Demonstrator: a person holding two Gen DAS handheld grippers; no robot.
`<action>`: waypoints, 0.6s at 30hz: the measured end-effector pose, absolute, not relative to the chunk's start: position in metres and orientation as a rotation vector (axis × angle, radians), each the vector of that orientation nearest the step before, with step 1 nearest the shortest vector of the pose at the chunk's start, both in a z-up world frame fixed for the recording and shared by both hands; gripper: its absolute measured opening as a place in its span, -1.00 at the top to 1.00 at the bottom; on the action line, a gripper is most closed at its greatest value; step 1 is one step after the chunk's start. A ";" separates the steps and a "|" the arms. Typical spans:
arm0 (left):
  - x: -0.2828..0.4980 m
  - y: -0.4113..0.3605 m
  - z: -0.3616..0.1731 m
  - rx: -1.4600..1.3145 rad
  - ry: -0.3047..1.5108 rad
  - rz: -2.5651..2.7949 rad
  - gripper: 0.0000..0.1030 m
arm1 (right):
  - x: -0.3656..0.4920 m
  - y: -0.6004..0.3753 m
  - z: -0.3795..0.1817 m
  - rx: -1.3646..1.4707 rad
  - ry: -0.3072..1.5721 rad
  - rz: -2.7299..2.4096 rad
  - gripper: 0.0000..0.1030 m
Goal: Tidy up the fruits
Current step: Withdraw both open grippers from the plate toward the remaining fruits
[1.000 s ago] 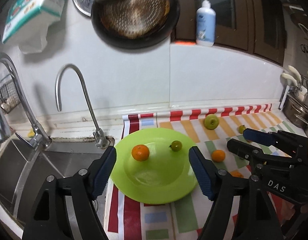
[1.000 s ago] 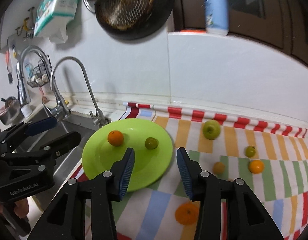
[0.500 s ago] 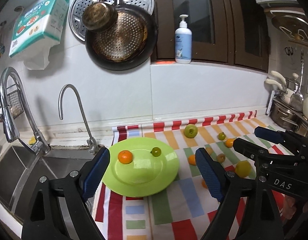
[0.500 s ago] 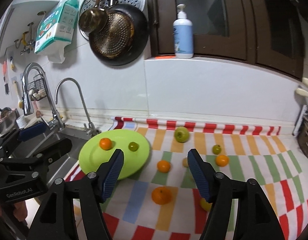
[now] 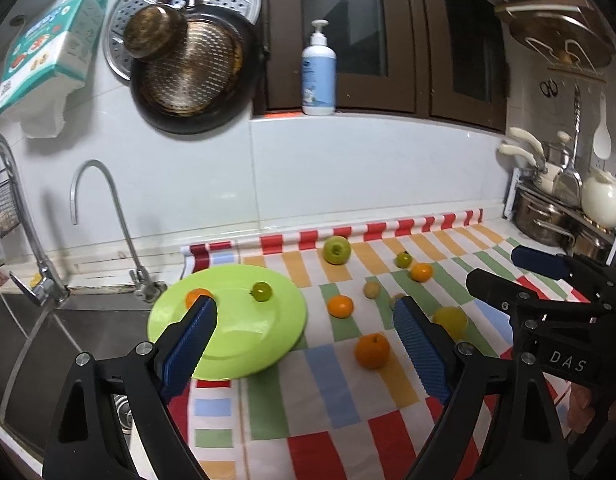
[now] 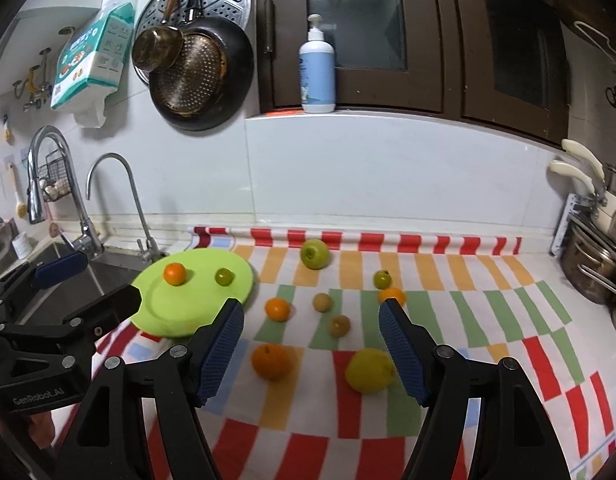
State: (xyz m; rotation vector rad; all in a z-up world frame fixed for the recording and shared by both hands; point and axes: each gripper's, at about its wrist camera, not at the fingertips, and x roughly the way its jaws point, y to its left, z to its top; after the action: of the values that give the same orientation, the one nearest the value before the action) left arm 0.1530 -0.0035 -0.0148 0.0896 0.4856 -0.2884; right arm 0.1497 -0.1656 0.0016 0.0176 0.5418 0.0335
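A lime-green plate [image 5: 235, 344] [image 6: 179, 308] lies on the striped mat by the sink. It holds a small orange [image 6: 175, 273] and a small green fruit [image 6: 224, 277] [image 5: 262, 291]. Loose on the mat lie a green apple [image 6: 315, 254] [image 5: 336, 250], several oranges, including a large one [image 6: 271, 361] [image 5: 372, 351], a yellow lemon [image 6: 368, 370] [image 5: 452, 320], two brownish fruits [image 6: 323, 302] and another small green fruit [image 6: 382, 279]. My left gripper [image 5: 303, 320] is open and empty above the plate's right edge. My right gripper [image 6: 311, 320] is open and empty above the loose fruit.
A steel sink [image 5: 27, 340] with two taps [image 5: 107, 216] lies left of the mat. Pots [image 6: 596, 268] and utensils stand at the right. Pans [image 5: 187, 80] hang on the wall; a soap bottle [image 5: 318, 76] stands on the ledge.
Both grippers have pulled back and up from the plate, so more of the mat and fruit shows. The right gripper's jaws have opened wider.
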 end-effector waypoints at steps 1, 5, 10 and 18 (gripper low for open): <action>0.154 -0.006 -0.017 0.092 0.488 -0.293 -0.76 | 0.150 -0.168 -0.001 0.013 0.546 0.026 -0.37; 0.158 -0.018 -0.032 0.137 0.504 -0.320 -0.80 | 0.152 -0.178 -0.013 -0.002 0.577 0.011 -0.37; 0.169 -0.037 -0.053 0.182 0.546 -0.358 -0.79 | 0.159 -0.192 -0.034 -0.004 0.645 0.004 -0.37; 0.195 -0.054 -0.092 0.206 0.655 -0.404 -0.77 | 0.174 -0.209 -0.072 0.002 0.743 -0.006 -0.37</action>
State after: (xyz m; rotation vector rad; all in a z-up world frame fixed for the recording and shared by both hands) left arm 0.1945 -0.0536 -0.0921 0.2063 0.6551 -0.4038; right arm 0.1745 -0.2091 -0.0716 0.0022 0.7432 -0.0063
